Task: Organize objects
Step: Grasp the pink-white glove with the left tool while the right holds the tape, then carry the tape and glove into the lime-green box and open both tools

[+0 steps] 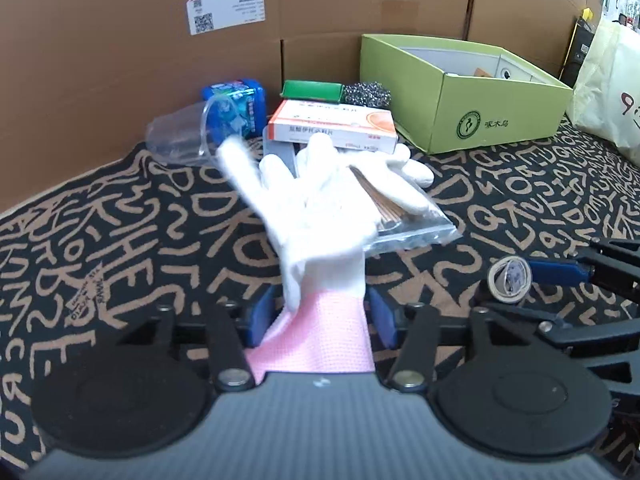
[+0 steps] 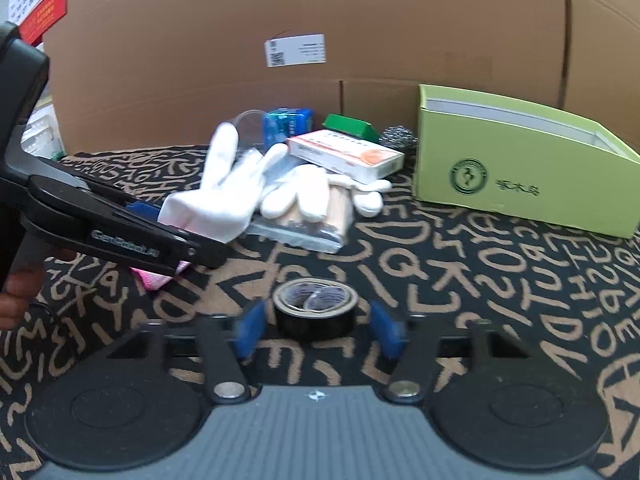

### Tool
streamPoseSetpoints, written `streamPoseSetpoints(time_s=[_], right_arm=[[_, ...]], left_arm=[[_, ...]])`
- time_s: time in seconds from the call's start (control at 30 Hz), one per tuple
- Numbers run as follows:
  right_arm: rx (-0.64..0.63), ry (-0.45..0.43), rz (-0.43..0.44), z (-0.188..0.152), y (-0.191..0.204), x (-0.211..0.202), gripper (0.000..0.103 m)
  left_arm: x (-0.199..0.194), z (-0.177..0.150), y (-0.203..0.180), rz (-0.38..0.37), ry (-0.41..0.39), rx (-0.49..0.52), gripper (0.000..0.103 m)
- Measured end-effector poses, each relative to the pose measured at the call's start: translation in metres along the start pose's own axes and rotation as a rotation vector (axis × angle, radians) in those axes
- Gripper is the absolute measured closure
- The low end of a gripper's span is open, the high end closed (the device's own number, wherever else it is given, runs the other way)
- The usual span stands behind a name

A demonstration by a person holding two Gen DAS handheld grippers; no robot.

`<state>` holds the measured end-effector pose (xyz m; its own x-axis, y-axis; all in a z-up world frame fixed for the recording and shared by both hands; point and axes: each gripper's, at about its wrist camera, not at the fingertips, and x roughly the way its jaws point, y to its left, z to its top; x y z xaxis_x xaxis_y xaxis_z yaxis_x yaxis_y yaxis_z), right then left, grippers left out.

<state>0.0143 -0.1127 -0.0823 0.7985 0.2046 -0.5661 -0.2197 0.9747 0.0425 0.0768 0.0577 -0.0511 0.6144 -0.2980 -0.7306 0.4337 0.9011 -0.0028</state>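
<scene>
Early stage: left claw (image 1: 320,316) is gripping a white glove (image 1: 316,216) by its pink cuff above the table (image 1: 520,200), right claw (image 2: 316,326) is straddling the tape roll (image 2: 315,310), jaws apart, while remaining clutter is lying outside the green box (image 2: 516,168).

Lettered black cloth (image 2: 460,264) bears tape roll (image 2: 316,312), green box (image 2: 520,176), clear bag (image 2: 304,228).

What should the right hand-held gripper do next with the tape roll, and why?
Probably ease forward a little and close. The right hand-held gripper is open with its blue pads either side of the black tape roll, which stands on the patterned cloth just ahead of the pads. The left hand-held gripper already holds the white glove with the pink cuff.
</scene>
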Motion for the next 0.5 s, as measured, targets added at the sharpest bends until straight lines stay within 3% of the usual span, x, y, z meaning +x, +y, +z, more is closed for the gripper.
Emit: streamPoseSetpoints(time_s=[0.13, 0.3, 0.5], right_arm=[[0.022, -0.002, 0.006, -0.002, -0.003, -0.005, 0.053], [0.075, -0.013, 0.016, -0.004, -0.018, -0.017, 0.053], [0.153, -0.068, 0.039, 0.005, -0.047, -0.042, 0.053]], left_arm=[[-0.004, 0.002, -0.004, -0.019, 0.013, -0.010, 0.090], [-0.026, 0.004, -0.010, -0.066, -0.014, -0.026, 0.092], [-0.071, 0.033, -0.023, -0.182, -0.122, -0.015, 0.092]])
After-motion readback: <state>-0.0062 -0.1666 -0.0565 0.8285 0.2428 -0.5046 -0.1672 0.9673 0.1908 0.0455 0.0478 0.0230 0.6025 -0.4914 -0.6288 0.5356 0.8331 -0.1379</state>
